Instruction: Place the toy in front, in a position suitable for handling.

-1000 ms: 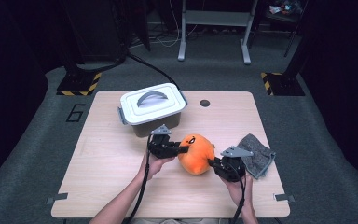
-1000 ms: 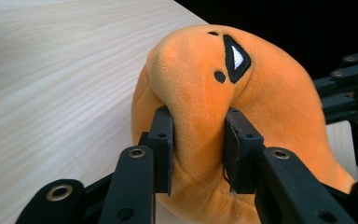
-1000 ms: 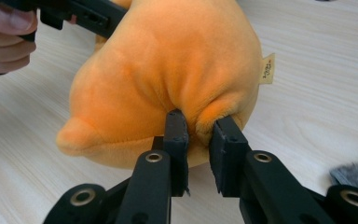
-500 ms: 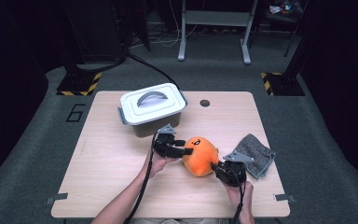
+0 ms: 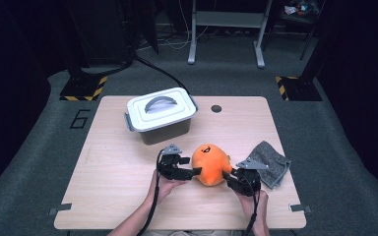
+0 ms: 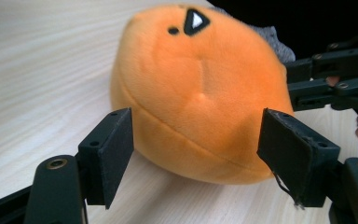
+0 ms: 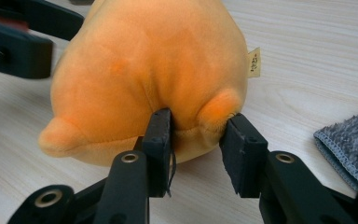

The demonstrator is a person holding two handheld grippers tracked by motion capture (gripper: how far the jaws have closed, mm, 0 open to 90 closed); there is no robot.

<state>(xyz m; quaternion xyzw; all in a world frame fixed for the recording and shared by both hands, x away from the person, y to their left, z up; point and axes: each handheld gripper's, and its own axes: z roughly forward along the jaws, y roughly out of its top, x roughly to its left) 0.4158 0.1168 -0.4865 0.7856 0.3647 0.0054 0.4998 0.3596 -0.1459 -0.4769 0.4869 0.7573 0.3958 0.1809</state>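
Observation:
An orange plush toy (image 5: 209, 163) with a small black face mark lies on the wooden table (image 5: 113, 162). My left gripper (image 5: 193, 172) stands open at its left side. Its two pads (image 6: 112, 154) spread wide around the toy's rounded body (image 6: 196, 93) without squeezing it. My right gripper (image 5: 231, 173) comes in from the toy's right. It is shut on a fold of the plush (image 7: 154, 70), next to a small nub, and the fabric bunches between the jaws of my right gripper (image 7: 196, 135). A yellow tag (image 7: 254, 61) sticks out of the toy.
A white lidded box with a grey handle (image 5: 160, 114) stands behind the toy at the table's back left. A grey cloth (image 5: 270, 162) lies right of my right hand, close to the table's right edge. A dark round hole (image 5: 216, 108) sits in the back of the tabletop.
My left gripper has drawn a little closer to me along the toy's left side. The toy has shifted slightly to the right with the right gripper still on it.

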